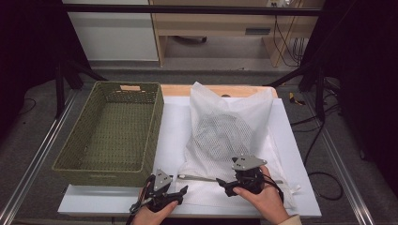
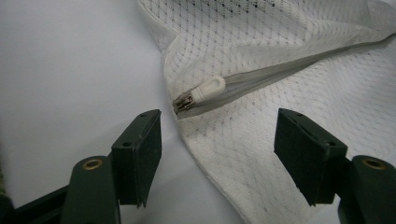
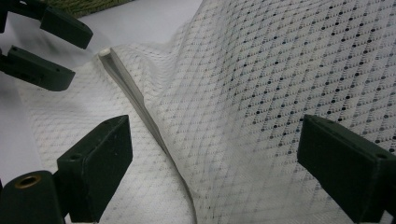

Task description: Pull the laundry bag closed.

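A white mesh laundry bag [image 1: 230,126] lies on the white table [image 1: 171,122], with something dark and grey showing through the mesh [image 1: 218,133]. Its grey zipper [image 1: 197,178] runs along the near edge. In the left gripper view the white zipper pull [image 2: 208,88] sits at the zipper's end, just beyond my left gripper [image 2: 224,154], which is open over the bag's corner without pressing it. My left gripper [image 1: 180,192] is at the bag's near left corner. My right gripper [image 1: 223,187] is open too, its jaws either side of a raised fold of mesh [image 3: 219,163].
A green woven basket [image 1: 112,131] stands empty on the left, against the table's left side. Metal rails and black stands flank the table. Cables lie on the floor at right. Bare white tabletop shows between basket and bag.
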Demonstrator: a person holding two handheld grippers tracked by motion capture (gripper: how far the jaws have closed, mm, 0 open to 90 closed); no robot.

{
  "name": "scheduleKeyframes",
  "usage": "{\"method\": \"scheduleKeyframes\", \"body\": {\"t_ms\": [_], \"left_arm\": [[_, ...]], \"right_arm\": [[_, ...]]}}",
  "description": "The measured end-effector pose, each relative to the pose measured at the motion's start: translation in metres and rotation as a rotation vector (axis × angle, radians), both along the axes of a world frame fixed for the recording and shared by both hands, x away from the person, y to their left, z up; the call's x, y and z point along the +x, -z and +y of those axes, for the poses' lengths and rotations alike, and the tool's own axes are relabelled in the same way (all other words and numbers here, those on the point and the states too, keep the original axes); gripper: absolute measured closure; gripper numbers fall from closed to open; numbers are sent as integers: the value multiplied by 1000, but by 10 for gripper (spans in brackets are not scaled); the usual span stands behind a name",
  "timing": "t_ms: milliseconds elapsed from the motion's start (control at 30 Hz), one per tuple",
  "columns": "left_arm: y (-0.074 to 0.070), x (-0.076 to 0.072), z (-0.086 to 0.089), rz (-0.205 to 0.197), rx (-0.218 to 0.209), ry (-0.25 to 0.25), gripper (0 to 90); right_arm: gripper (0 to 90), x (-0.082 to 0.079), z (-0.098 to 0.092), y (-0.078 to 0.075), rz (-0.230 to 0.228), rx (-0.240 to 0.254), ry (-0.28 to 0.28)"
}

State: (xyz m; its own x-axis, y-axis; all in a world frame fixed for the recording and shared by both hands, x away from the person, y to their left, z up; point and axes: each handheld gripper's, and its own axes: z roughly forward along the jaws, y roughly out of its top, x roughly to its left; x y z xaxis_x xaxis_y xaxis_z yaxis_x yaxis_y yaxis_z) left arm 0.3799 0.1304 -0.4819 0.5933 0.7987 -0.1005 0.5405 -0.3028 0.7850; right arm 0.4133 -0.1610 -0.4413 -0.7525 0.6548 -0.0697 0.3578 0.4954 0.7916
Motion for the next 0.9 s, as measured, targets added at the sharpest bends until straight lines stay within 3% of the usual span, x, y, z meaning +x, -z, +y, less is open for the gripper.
{"method": "scheduleKeyframes", "body": {"t_ms": [167,300,700,900], "left_arm": [[5,6,2,24,-12,-6,351],[4,8,2,17,16,13,383],[5,11,3,-2,28,7,495],[6,10,2,-21,53,27,575]], "right_arm": [[105,0,0,1,3,-2,-2],[105,1,1,2,5,-5,-3],[106,1,0,2,8,-4,-4],[106,1,1,1,6,0,-6]]}}
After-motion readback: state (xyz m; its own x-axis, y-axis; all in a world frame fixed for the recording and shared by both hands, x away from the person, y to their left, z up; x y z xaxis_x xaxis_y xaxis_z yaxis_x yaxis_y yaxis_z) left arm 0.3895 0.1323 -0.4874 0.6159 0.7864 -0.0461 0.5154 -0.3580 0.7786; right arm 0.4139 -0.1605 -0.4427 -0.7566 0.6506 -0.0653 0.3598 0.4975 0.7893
